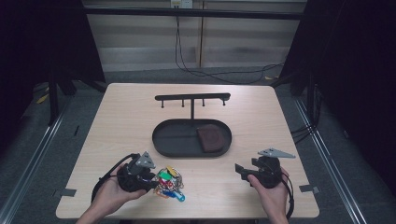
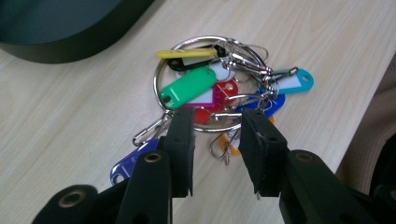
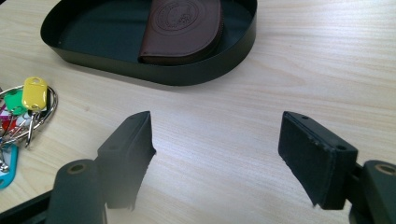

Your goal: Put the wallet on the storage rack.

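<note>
On the desk (image 1: 116, 116) near its front edge, the left claw (image 2: 217, 135) stands over a bunch of keys (image 2: 219, 88) with coloured tags, jaws partly open astride the big ring's near edge, not pressing it. Behind lies a black tray (image 1: 173, 140) holding a brown pouch (image 1: 212, 138). The right claw (image 3: 217, 154) hovers wide open, empty, over bare wood

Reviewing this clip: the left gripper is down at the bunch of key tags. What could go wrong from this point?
1. The left gripper straddles only the near edge of the key ring, among loose clips, so it may pinch one clip and the bunch could swing or slip.
2. The key tags lie near the table's front edge; a nudge might push them off.
</note>
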Demonstrator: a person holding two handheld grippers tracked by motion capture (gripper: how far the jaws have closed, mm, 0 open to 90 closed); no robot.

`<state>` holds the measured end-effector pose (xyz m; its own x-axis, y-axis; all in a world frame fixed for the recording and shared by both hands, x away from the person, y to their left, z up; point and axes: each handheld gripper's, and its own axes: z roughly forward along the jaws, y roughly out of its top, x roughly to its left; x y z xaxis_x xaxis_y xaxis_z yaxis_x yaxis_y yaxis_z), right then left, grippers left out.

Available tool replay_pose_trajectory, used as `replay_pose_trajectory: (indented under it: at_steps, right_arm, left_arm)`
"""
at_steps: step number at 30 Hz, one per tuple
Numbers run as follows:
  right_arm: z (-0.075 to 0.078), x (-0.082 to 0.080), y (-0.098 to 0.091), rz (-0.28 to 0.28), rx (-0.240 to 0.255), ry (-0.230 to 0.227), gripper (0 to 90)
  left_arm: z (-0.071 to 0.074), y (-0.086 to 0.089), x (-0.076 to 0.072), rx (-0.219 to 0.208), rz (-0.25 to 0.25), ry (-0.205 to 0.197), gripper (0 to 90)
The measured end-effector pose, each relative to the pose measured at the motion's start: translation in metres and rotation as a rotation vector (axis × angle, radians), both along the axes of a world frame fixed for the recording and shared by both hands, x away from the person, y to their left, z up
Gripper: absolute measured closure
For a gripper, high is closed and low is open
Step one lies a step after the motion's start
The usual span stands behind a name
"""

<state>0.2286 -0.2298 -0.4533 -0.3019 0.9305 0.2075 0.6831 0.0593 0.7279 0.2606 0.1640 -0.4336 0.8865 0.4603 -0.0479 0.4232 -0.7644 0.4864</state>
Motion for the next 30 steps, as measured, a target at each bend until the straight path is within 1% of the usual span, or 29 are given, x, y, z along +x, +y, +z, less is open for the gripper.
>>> replay_pose_trajectory:
  at_steps: [1, 4, 6, 8, 9, 10, 11, 12, 15, 16, 18, 19, 20, 21, 22, 23, 24, 25, 26, 27, 28, 29, 30]
  right_arm:
    - [0.0, 0.0, 0.0, -0.001, -0.001, 0.0, 26.3]
    - [-0.001, 0.0, 0.0, 0.001, -0.004, 0.0, 26.2]
    - [-0.001, 0.001, 0.0, 0.002, -0.002, 0.003, 26.1]
    - [-0.001, 0.001, 0.0, -0.001, -0.003, 0.005, 26.2]
    - [-0.002, 0.001, 0.0, -0.001, -0.002, 0.007, 26.1]
    - [-0.002, 0.001, -0.001, -0.004, -0.003, 0.008, 26.2]
    - [-0.002, 0.001, -0.001, -0.005, -0.002, 0.009, 26.1]
    - [-0.002, 0.001, -0.001, -0.006, -0.002, 0.012, 26.1]
    - [-0.002, 0.002, -0.001, -0.003, -0.004, 0.011, 26.1]
    - [-0.002, 0.002, -0.001, -0.002, -0.005, 0.011, 26.1]
    - [-0.002, 0.002, -0.001, -0.003, -0.005, 0.012, 26.1]
    - [-0.002, 0.002, -0.001, -0.004, -0.005, 0.012, 26.1]
    - [-0.002, 0.002, -0.001, -0.006, -0.004, 0.015, 26.1]
    - [-0.003, 0.002, -0.002, -0.006, -0.004, 0.014, 26.1]
    - [-0.003, 0.002, -0.002, -0.005, -0.004, 0.013, 26.0]
    - [-0.003, 0.002, -0.002, -0.005, -0.004, 0.013, 25.9]
    - [-0.003, 0.002, -0.002, -0.006, -0.003, 0.016, 25.9]
    - [-0.003, 0.002, -0.002, -0.005, -0.002, 0.017, 25.9]
    - [-0.003, 0.002, -0.002, -0.009, -0.002, 0.021, 25.9]
    - [-0.003, 0.002, -0.002, -0.007, 0.0, 0.023, 25.9]
    - [-0.003, 0.002, -0.002, -0.008, 0.0, 0.024, 25.9]
    - [-0.004, 0.003, -0.002, -0.008, -0.001, 0.024, 25.8]
    - [-0.004, 0.003, -0.002, -0.008, 0.0, 0.023, 25.8]
  left_arm:
    - [-0.001, -0.002, 0.0, -0.005, 0.002, 0.012, 65.2]
    - [-0.002, -0.005, -0.001, 0.0, -0.022, 0.018, 65.2]
    - [-0.002, -0.009, -0.002, 0.007, -0.041, 0.029, 65.3]
    - [-0.002, -0.013, -0.003, 0.003, -0.044, 0.044, 66.2]
    - [-0.002, -0.014, -0.003, 0.011, -0.059, 0.044, 67.2]
    - [-0.001, -0.017, -0.003, 0.004, -0.054, 0.051, 68.3]
    - [0.0, -0.018, -0.002, 0.006, -0.064, 0.054, 69.1]
    - [0.0, -0.021, -0.003, -0.002, -0.057, 0.064, 69.4]
    - [0.0, -0.029, -0.001, 0.012, -0.09, 0.078, 71.6]
    - [-0.001, -0.032, -0.002, 0.009, -0.094, 0.084, 72.0]
    - [-0.003, -0.038, -0.002, 0.024, -0.111, 0.099, 71.8]
    - [-0.005, -0.041, -0.002, 0.04, -0.12, 0.105, 71.2]
    - [-0.006, -0.044, -0.002, 0.045, -0.111, 0.109, 70.7]
    - [-0.007, -0.046, 0.0, 0.06, -0.121, 0.121, 70.0]
    - [-0.008, -0.048, 0.0, 0.057, -0.116, 0.125, 68.8]
    - [-0.01, -0.05, 0.002, 0.064, -0.11, 0.137, 68.4]
    - [-0.011, -0.05, 0.004, 0.075, -0.108, 0.141, 68.6]
    - [-0.012, -0.052, 0.005, 0.075, -0.108, 0.153, 69.0]
    - [-0.014, -0.054, 0.006, 0.084, -0.112, 0.17, 69.2]
    - [-0.014, -0.055, 0.007, 0.091, -0.118, 0.176, 69.1]
    - [-0.016, -0.057, 0.007, 0.112, -0.135, 0.182, 69.1]
    - [-0.017, -0.06, 0.008, 0.138, -0.132, 0.189, 69.0]
    - [-0.018, -0.063, 0.008, 0.145, -0.13, 0.187, 69.2]
